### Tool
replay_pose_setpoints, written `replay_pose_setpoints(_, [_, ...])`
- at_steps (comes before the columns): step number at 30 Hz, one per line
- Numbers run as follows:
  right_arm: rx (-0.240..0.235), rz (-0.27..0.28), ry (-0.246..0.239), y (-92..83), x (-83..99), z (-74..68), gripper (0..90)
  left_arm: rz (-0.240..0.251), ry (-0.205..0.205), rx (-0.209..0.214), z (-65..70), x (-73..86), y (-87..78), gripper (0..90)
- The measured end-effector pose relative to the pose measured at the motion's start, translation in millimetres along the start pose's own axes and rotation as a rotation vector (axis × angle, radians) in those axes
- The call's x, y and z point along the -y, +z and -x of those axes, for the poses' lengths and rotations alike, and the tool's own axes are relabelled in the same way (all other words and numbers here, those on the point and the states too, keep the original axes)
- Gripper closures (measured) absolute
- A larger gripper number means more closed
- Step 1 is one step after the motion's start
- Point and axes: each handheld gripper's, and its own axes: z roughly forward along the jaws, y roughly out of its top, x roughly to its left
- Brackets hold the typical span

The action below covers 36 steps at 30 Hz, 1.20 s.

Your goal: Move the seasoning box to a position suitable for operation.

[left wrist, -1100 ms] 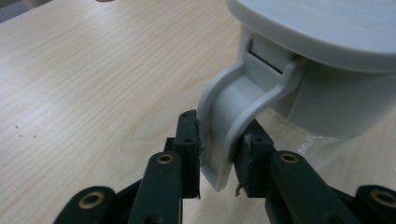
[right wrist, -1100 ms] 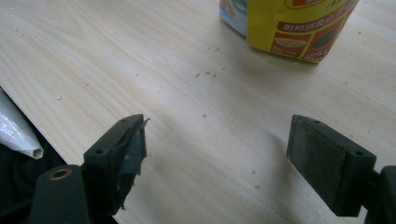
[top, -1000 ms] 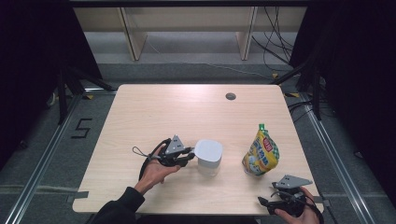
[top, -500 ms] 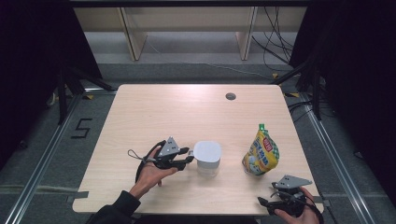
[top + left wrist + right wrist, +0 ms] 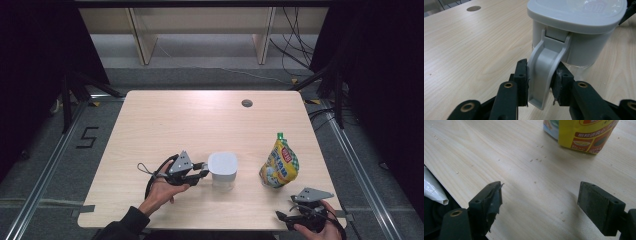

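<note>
High view frames are read from the near table edge outward. At that edge the right gripper point(image 5: 306, 216) is held low in the person's right hand, and in the right gripper view its jaws are seen standing wide apart over bare wood, nothing between them. Just beyond it a yellow snack pouch point(image 5: 280, 163) is stood upright on the table point(image 5: 165, 115). Toward the left, the left gripper point(image 5: 199, 175) is laid level against a white lidded container point(image 5: 222, 170). In the left gripper view the container's grey latch point(image 5: 543, 72) is seen swung down from the lid, and both pads point(image 5: 522, 82) are pressed on its sides; the jaws have just been closing on it. Farthest off, a round grommet hole point(image 5: 247, 103) is set in the tabletop.
</note>
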Motion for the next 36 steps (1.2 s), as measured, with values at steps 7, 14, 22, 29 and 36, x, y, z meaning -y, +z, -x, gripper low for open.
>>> replay_pose_setpoints(7, [0.002,0.003,-0.002,-0.1,-0.1,-0.1,20.6,0.03,0.019,0.01,8.0,6.0,-5.8,68.5])
replay_pose_setpoints(14, [0.004,0.005,-0.014,0.4,0.1,0.6,20.6,0.037,-0.001,0.033,13.4,10.2,-11.4,68.4])
replay_pose_setpoints(22, [0.004,0.011,-0.013,0.6,0.3,0.6,20.6,0.03,0.024,0.062,16.0,12.5,-18.2,68.4])
replay_pose_setpoints(29, [0.004,0.005,-0.014,0.3,0.1,0.5,20.6,0.034,0.044,0.103,17.7,16.9,-24.6,68.3])
replay_pose_setpoints(36, [0.005,0.007,-0.015,0.5,0.0,0.1,20.6,0.043,0.054,0.135,23.5,16.7,-28.2,68.4])
